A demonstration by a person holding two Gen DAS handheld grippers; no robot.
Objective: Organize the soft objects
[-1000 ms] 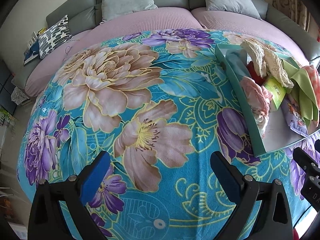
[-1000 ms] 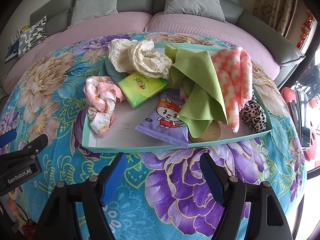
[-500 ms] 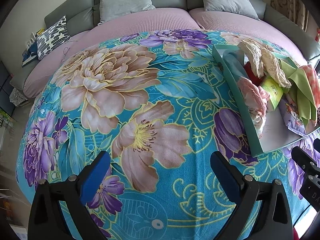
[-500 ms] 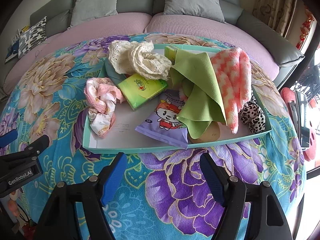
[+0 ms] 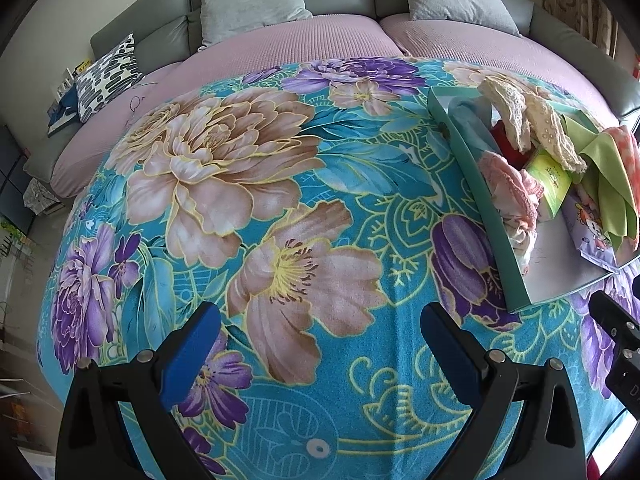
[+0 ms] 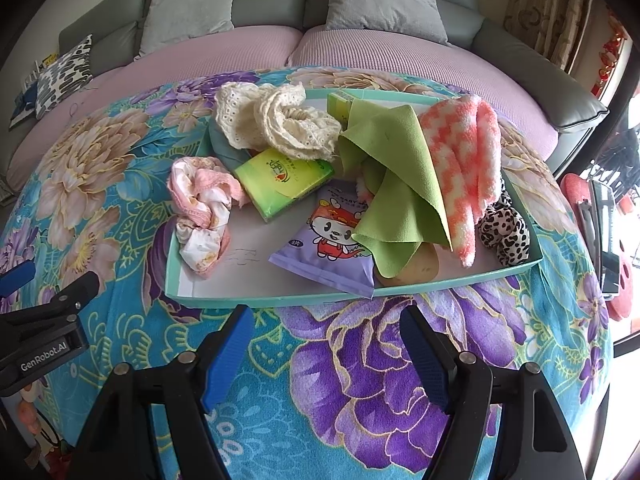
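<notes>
Left wrist view: the left gripper (image 5: pixel 320 344) stands wide open and empty over bare floral blanket (image 5: pixel 248 208), the teal tray (image 5: pixel 480 208) off beyond its right finger, grey sofa behind; reaching across risks snagging the tray rim.

Right wrist view: the right gripper (image 6: pixel 326 344), wide open and empty, faces the tray (image 6: pixel 280 300) just ahead of its fingertips; the green cloth (image 6: pixel 392 184) overlaps the pink checked towel (image 6: pixel 464 168), so one pinch may drag both.

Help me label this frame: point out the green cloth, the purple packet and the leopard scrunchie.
green cloth (image 6: pixel 394 168), right wrist view, on its flat upper face.
purple packet (image 6: pixel 326 252), right wrist view, on its printed front.
leopard scrunchie (image 6: pixel 502 230), right wrist view, on its spotted fabric.
</notes>
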